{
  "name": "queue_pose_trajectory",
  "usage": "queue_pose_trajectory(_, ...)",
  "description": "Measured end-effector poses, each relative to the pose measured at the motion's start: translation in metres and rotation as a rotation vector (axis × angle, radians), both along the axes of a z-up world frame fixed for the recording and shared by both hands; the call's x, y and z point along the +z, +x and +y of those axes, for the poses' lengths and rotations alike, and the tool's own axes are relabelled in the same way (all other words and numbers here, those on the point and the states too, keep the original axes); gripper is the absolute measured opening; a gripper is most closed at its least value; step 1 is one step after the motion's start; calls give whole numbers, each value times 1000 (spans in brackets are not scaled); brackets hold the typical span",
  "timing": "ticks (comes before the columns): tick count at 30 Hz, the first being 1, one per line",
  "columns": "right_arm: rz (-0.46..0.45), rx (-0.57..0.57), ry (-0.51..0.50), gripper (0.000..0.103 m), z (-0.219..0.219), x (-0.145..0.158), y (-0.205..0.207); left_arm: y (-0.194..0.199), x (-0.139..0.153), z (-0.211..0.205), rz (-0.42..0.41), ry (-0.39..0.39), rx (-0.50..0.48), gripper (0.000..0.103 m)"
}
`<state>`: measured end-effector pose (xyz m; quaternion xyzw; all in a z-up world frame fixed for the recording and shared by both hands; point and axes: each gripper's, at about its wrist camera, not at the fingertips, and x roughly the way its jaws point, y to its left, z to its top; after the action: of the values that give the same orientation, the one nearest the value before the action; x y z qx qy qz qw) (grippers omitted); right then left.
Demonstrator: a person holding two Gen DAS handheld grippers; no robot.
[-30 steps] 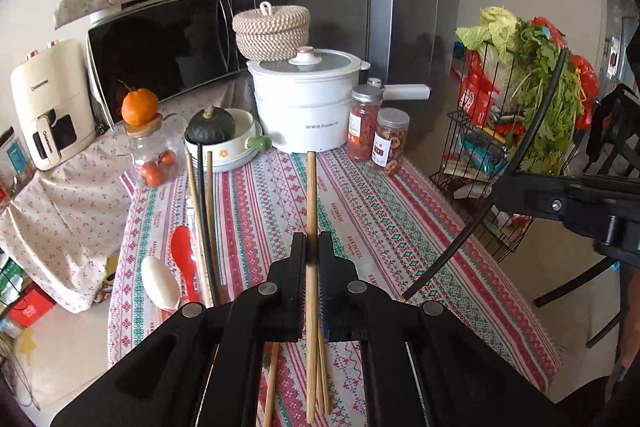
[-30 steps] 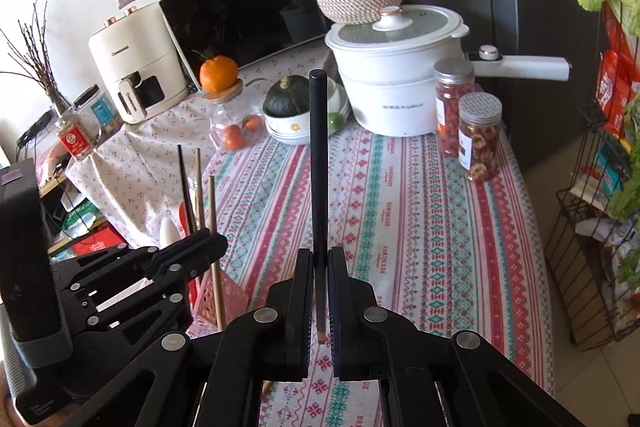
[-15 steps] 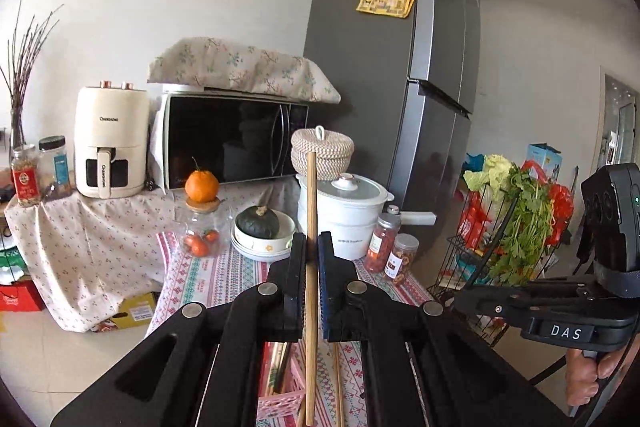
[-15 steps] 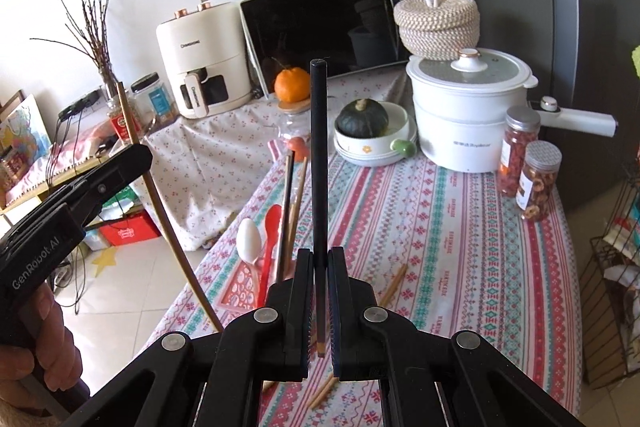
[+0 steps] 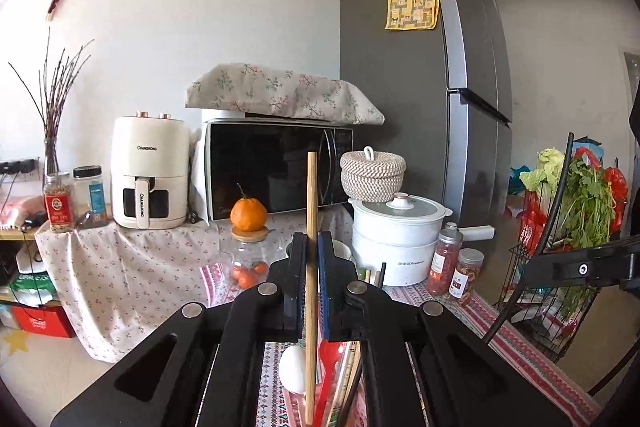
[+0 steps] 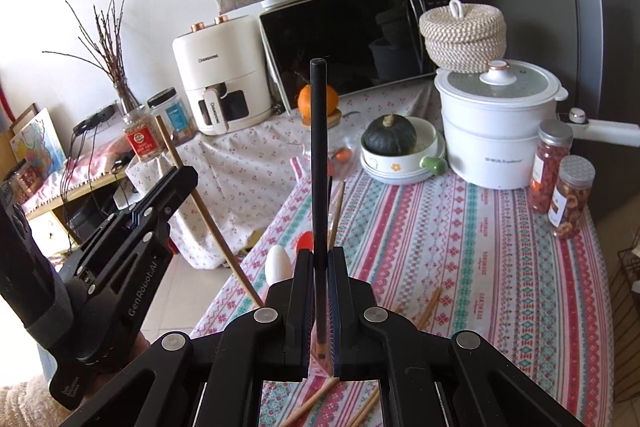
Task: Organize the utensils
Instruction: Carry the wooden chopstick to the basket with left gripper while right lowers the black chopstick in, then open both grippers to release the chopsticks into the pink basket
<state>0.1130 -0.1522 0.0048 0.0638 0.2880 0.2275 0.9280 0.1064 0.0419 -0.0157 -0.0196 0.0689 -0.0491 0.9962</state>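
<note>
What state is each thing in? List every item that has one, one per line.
Left tongs: shut on the wooden chopstick.
Right tongs: shut on the black chopstick.
White pot: lid on.
Woven basket: lid on.
Microwave: door shut.
Fridge: doors shut.
Two snack jars: capped.
Loose chopsticks: lying flat on the tablecloth.

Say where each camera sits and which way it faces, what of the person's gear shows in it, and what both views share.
Left wrist: rides the left tool, facing nearly level at the microwave; its jaws clamp a wooden chopstick.
Right wrist: rides the right tool, angled down over the table; its jaws clamp a black chopstick, and the left tool shows at left.
Shared: microwave, white pot, orange.
</note>
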Motion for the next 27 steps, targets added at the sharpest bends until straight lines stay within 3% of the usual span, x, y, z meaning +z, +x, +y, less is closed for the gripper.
queue_pose_trajectory(8, -14, 11, 30, 4, 10, 0, 8, 18, -25, -8, 82, 40, -16, 5)
queue_pose_trajectory(18, -3, 27, 15, 4, 27, -11, 20, 42, -47, 13, 281, -82, -43, 8)
queue_pose_trajectory(19, 2, 31, 13, 4, 29, -12, 21, 43, -46, 16, 296, -97, -47, 11)
queue_pose_trajectory(21, 9, 34, 13, 4, 32, -14, 25, 39, -42, 20, 305, -119, -52, 40)
queue_pose_trajectory(23, 19, 38, 12, 4, 35, -17, 28, 32, -37, 25, 297, -137, -43, 56)
queue_pose_trajectory(27, 49, 51, 7, 4, 40, -24, 38, 24, -33, 33, 339, -140, -20, 63)
